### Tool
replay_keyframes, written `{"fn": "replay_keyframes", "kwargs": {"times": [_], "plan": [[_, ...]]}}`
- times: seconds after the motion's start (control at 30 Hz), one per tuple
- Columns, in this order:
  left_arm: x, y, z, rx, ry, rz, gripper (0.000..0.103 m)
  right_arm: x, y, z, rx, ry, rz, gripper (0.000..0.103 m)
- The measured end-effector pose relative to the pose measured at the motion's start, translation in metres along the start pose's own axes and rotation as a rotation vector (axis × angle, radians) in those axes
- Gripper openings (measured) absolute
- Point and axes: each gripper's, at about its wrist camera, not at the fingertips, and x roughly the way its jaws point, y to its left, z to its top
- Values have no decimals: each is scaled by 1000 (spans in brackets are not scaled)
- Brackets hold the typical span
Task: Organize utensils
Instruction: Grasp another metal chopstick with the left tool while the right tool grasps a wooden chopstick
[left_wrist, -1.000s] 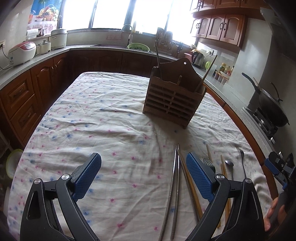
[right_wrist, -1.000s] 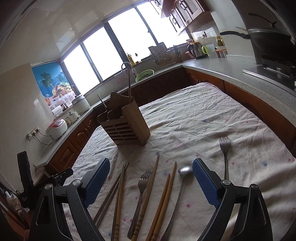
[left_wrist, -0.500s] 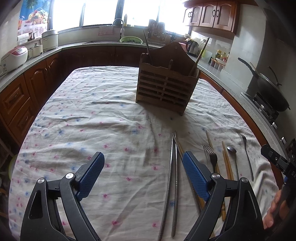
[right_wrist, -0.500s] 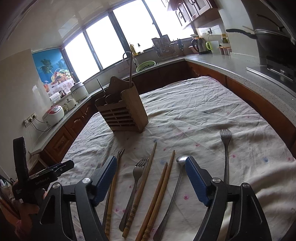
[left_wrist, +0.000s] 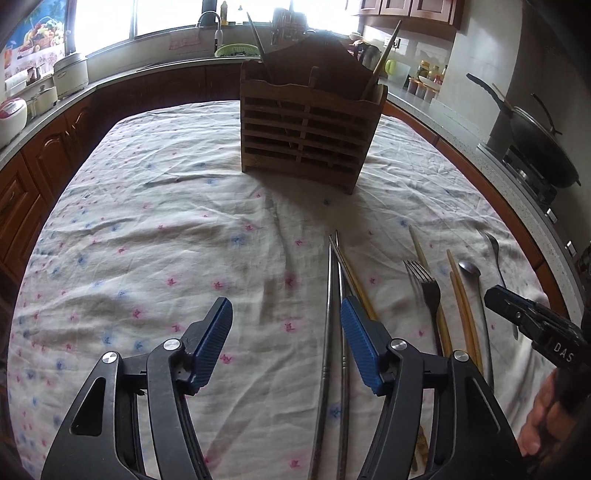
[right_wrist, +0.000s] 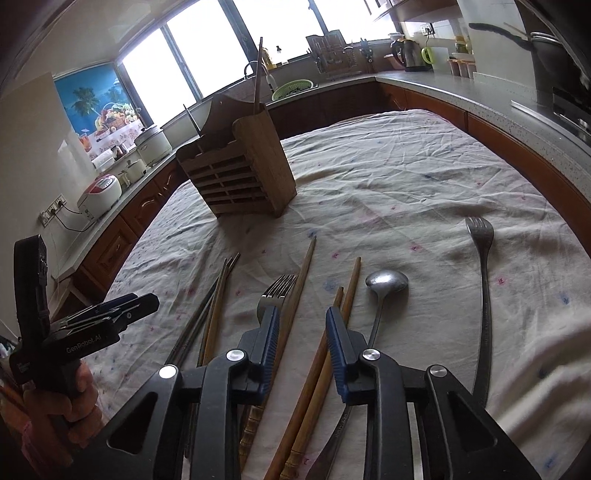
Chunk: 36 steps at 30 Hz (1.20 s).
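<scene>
Steel and wooden utensils lie in a row on the counter (left_wrist: 155, 206), short of the holder (left_wrist: 306, 125). My right gripper (right_wrist: 301, 328) has been narrowing over two chopsticks (right_wrist: 341, 317), not clamped; left gripper (left_wrist: 284, 332), half-closed, is empty beside steel chopsticks (left_wrist: 332, 295).

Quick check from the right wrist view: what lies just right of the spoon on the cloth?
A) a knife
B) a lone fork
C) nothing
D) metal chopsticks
B: a lone fork lies apart on the cloth, right of the spoon; the metal chopsticks lie far left.
</scene>
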Motion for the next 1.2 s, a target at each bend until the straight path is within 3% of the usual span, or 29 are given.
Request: {"fn": "replay_keyframes", "kwargs": {"times": [0.23,0.3,0.43,0.9,1.07,1.2], "plan": [[27,-10,10,51,57,3,55,23,0,-2,-13,75,-16,22],[36,-15,12,84,79,13,51,31,-3,-3,-9,102,-25,16],[53,-23,11,124,121,12,39,38,-7,-3,-6,122,-34,14],[80,-35,42,201,112,14,38,57,-1,14,-64,136,-63,13],[82,-41,43,233,87,3,9,59,6,13,-127,125,-100,10],[77,-32,42,188,84,-23,4,57,-1,15,-74,119,-72,6]]}}
